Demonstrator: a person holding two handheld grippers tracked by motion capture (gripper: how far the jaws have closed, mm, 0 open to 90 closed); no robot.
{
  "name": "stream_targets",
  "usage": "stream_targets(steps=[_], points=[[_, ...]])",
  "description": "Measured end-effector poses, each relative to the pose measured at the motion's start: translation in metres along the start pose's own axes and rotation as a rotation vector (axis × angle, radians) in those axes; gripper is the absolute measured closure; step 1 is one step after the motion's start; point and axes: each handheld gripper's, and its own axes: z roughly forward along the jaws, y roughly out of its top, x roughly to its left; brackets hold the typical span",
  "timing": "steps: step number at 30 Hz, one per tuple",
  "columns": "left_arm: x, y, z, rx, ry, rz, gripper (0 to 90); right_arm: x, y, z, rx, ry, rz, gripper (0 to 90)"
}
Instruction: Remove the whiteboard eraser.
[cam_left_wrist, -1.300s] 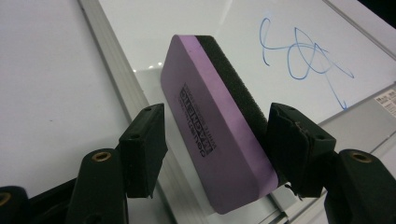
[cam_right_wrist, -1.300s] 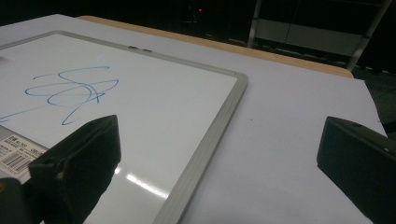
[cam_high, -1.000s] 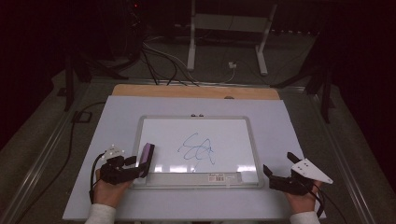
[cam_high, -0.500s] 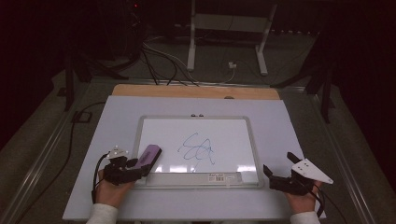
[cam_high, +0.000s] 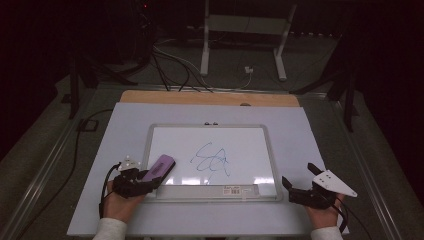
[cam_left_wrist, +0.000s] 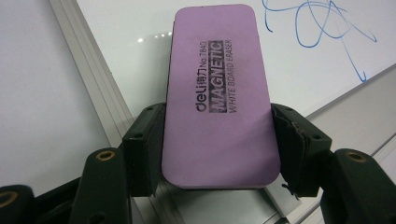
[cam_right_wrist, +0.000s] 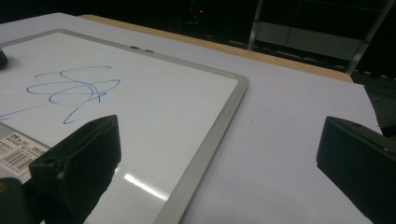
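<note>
A whiteboard (cam_high: 250, 145) with a grey frame lies flat on the white table, and a blue scribble (cam_high: 212, 161) marks its middle. My left gripper (cam_high: 150, 181) is shut on a purple magnetic whiteboard eraser (cam_high: 159, 167), which reaches over the board's lower left corner. In the left gripper view the eraser (cam_left_wrist: 219, 93) sits between both jaws, printed side up, with the scribble (cam_left_wrist: 317, 32) beyond it. My right gripper (cam_high: 299, 186) stands open off the board's lower right corner, nothing between its jaws. The right gripper view shows the board's frame (cam_right_wrist: 205, 149) and the scribble (cam_right_wrist: 74, 91).
A barcode label (cam_high: 234, 190) is stuck on the board's bottom edge. A wooden strip (cam_high: 210, 98) runs along the table's far edge. Behind the table stand a white metal frame (cam_high: 240, 40) and cables (cam_high: 170, 65) on the dark floor.
My left gripper has carried the eraser a little to the right and forward, over the board's lower left corner. The right gripper has stayed where it was.
</note>
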Motion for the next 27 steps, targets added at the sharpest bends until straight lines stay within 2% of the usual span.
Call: stream_targets(steps=[6,10,18,27], points=[[-0.001,0.001,-0.001,-0.001,0.005,0.007,41.7,0.0,0.0,0.0,-0.002,0.001,0.001,0.2],[-0.002,0.004,-0.005,-0.022,0.017,0.024,41.8,0.0,0.0,0.0,-0.002,-0.001,0.004,0.2],[-0.004,0.008,-0.013,-0.071,0.026,0.03,41.8,0.001,0.0,-0.001,-0.003,-0.001,0.006,0.3],[-0.005,0.016,-0.018,-0.107,0.026,0.068,41.7,-0.002,0.0,-0.002,-0.014,0.005,0.031,0.2]])
